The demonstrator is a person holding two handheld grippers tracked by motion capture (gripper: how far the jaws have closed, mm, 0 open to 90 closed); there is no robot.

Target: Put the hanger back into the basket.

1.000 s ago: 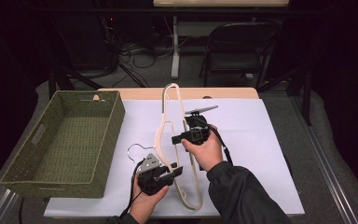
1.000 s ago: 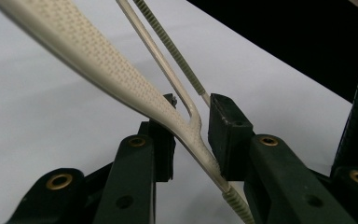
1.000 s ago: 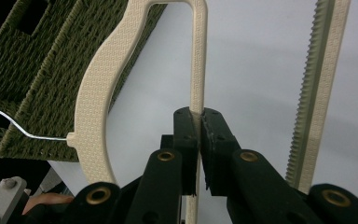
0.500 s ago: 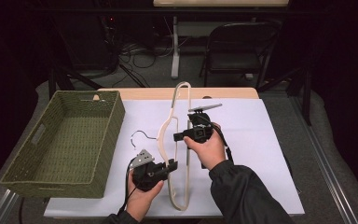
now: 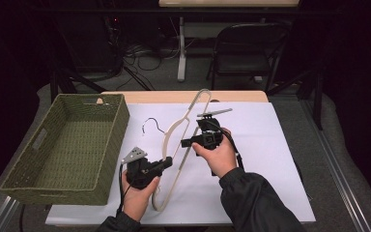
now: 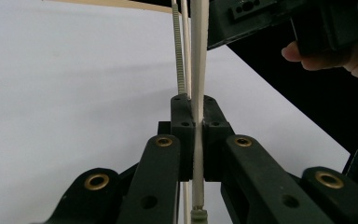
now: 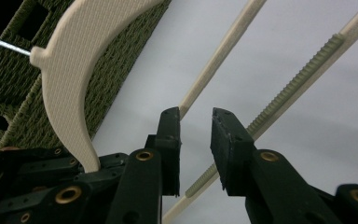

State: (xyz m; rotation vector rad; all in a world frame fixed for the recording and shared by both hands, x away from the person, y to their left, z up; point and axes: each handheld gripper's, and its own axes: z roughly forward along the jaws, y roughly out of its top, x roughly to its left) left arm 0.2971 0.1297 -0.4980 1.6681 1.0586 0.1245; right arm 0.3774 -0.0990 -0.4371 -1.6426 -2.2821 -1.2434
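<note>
Cream hanger point(image 5: 179, 145) raised since before, left gripper point(image 5: 166, 163) clenched on it, right gripper point(image 5: 187, 143) just released.

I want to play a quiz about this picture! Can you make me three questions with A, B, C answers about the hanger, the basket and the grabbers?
1. Where is the basket?
A. left end of the table
B. on the chair
C. on the floor

2. What colour is the hanger?
A. red
B. cream
C. blue

3. What is the left gripper doing?
A. hanging open
B. lying in the basket
C. clamping the hanger

Answers: 1 A, the high view shows it at the table's left end. 2 B, its frame is pale cream. 3 C, the left gripper view shows both pads pressed on the hanger's thin edge.
</note>
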